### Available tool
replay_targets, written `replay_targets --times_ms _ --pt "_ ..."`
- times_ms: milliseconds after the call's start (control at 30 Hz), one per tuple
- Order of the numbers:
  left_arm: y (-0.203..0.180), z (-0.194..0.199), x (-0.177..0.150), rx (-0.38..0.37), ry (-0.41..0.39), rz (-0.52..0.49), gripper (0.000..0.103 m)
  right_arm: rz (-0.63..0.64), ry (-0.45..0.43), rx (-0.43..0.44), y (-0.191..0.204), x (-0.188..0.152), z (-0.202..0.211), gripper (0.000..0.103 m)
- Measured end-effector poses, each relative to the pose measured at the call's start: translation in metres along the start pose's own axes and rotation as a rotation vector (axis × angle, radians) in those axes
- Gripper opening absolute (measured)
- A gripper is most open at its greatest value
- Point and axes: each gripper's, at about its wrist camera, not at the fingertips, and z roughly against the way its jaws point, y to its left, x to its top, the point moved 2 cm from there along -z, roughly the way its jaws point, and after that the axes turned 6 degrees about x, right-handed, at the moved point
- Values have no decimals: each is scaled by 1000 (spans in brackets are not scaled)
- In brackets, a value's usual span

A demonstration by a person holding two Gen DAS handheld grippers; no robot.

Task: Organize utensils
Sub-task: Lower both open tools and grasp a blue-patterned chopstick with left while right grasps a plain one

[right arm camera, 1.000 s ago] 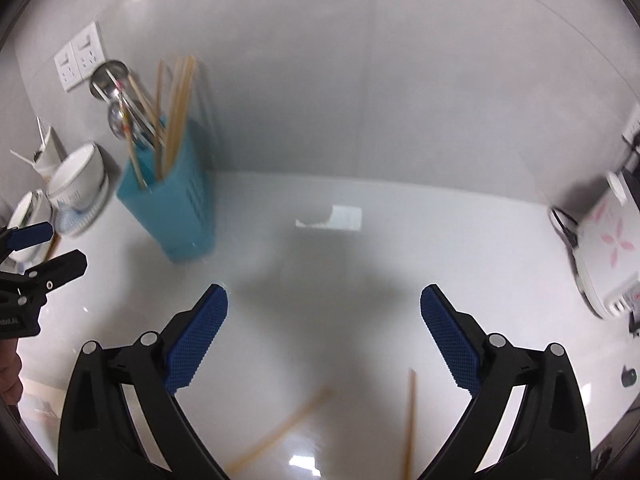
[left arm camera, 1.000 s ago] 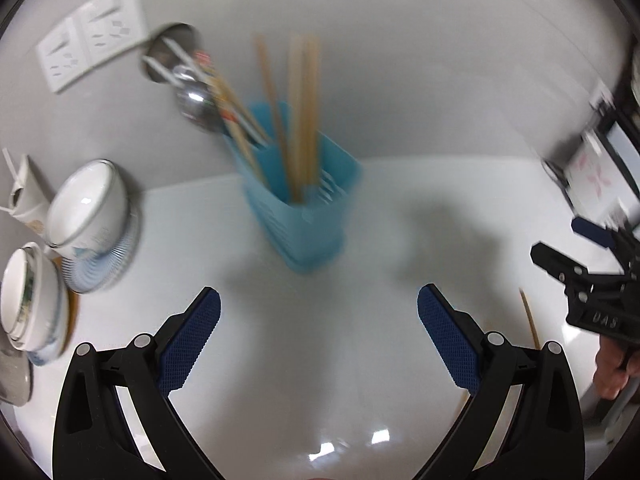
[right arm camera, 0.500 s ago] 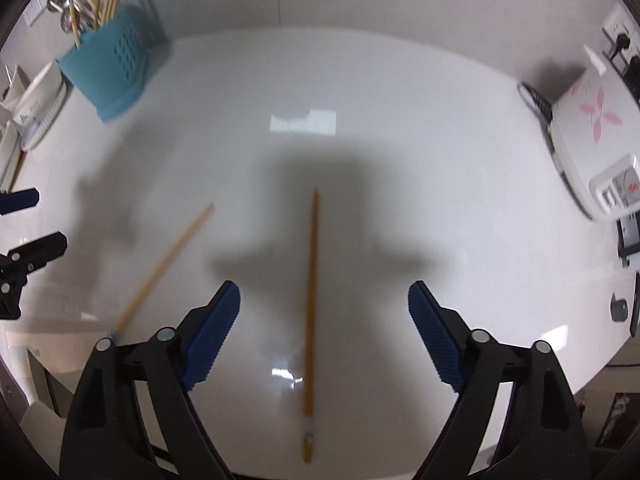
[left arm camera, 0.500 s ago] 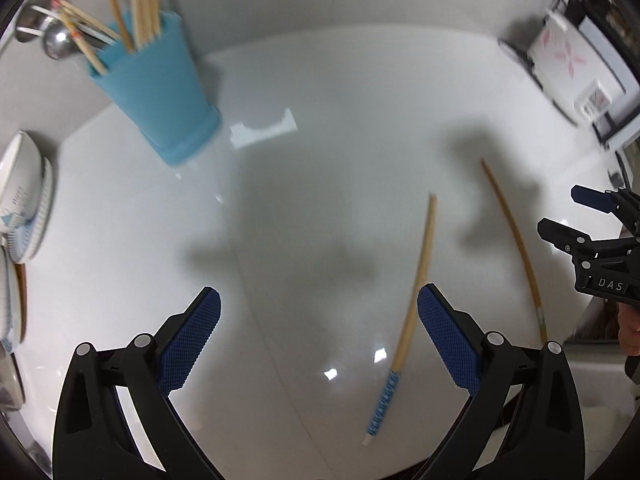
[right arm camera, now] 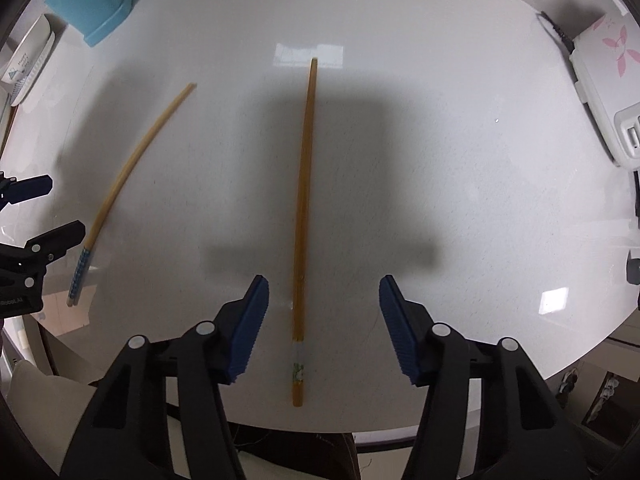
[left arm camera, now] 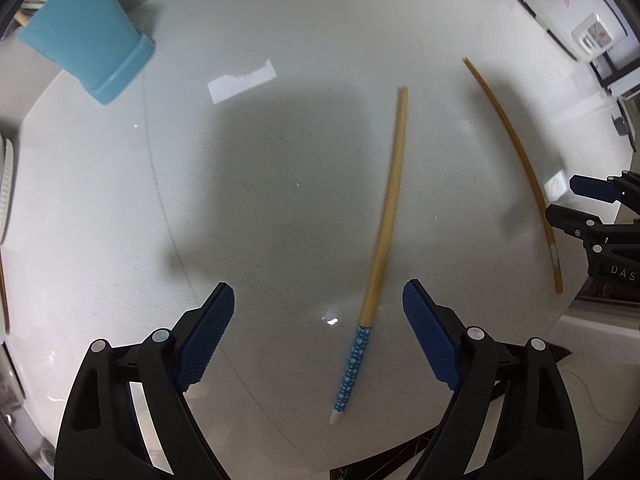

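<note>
Two wooden chopsticks lie apart on the white table point(left arm camera: 280, 160). The one with a blue dotted end point(left arm camera: 384, 224) point(right arm camera: 120, 184) lies between the fingers of my left gripper point(left arm camera: 318, 292), nearer the right pad point(left arm camera: 428, 332). Those jaws are closing and the pads are not touching it. The plain one with a green-marked end point(right arm camera: 304, 200) point(left arm camera: 516, 152) runs between the fingers of my right gripper point(right arm camera: 323, 284), nearer the left pad point(right arm camera: 250, 320). Its jaws are also closing, with gaps on both sides. A blue utensil holder point(left arm camera: 84, 28) point(right arm camera: 96, 0) with more chopsticks stands at the far left.
A white appliance with pink flowers point(right arm camera: 600, 80) sits at the table's right edge. Stacked bowls point(right arm camera: 28, 64) stand left of the holder. Each gripper shows at the edge of the other's view: left gripper point(right arm camera: 40, 212), right gripper point(left arm camera: 576, 204). The table's rounded front edge is close below.
Both grippers tipped from facing the wall to pointing down and sank toward the table. Each now has a chopstick between its fingers, and both pairs of jaws have narrowed, the right more.
</note>
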Motion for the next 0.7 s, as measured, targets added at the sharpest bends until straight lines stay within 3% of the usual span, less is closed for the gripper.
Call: replay_targets --times_ms 167,300,467,567,633,700 --pt "-11 -10 -4 15 46 -32 76 3 49 -7 5 0 -9 40" --pt "-17 -16 -3 26 78 -52 62 9 80 -6 7 1 -14 30" --pt "-30 -19 2 43 94 -64 56 22 106 -1 18 -6 -16 24" --pt "-48 -18 10 47 110 -80 42 29 114 0 25 -7 -16 21" --pt "-53 -17 11 50 121 -95 20 29 123 8 28 -9 -16 13" --pt "-56 -17 12 58 133 -107 7 32 137 17 33 -9 -17 7"
